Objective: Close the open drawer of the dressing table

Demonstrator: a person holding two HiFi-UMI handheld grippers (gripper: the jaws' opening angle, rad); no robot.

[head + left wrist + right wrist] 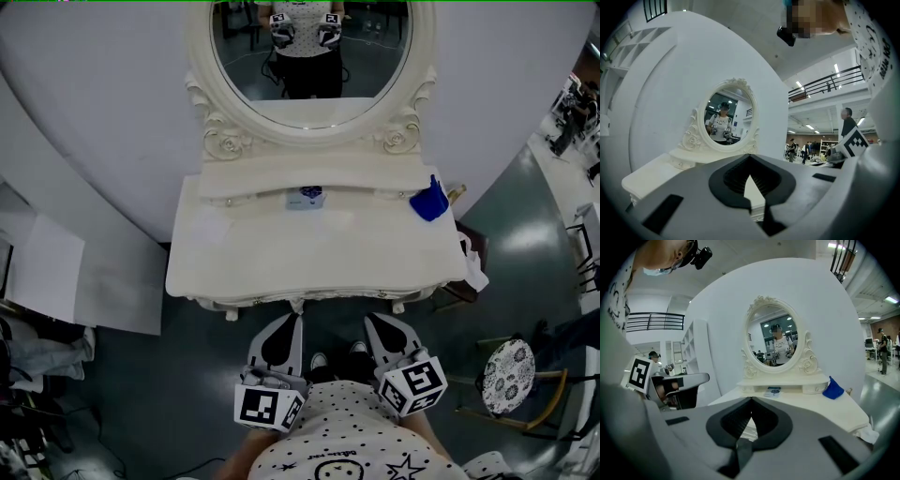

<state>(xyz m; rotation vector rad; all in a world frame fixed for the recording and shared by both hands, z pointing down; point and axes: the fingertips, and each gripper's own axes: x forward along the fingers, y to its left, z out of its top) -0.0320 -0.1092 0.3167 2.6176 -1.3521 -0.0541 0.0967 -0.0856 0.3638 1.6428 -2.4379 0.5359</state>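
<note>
The cream dressing table (pixel 319 253) stands against the white wall under an oval mirror (pixel 309 66). In the middle of its low back shelf a small drawer (pixel 305 197) is pulled out a little and shows something blue and white inside; it also shows in the right gripper view as the small drawer (pixel 773 391). My left gripper (pixel 297 320) and right gripper (pixel 368 320) hover side by side just in front of the table's front edge, apart from it. Both are shut with nothing between the jaws. The left gripper (pixel 750 158) and right gripper (pixel 751 400) point toward the table.
A blue cloth-like object (pixel 430 200) sits at the back right of the tabletop, next to a small gold item (pixel 457 194). A white cloth (pixel 473 267) hangs off the right edge. A stool with a patterned seat (pixel 507 373) stands on the floor to the right.
</note>
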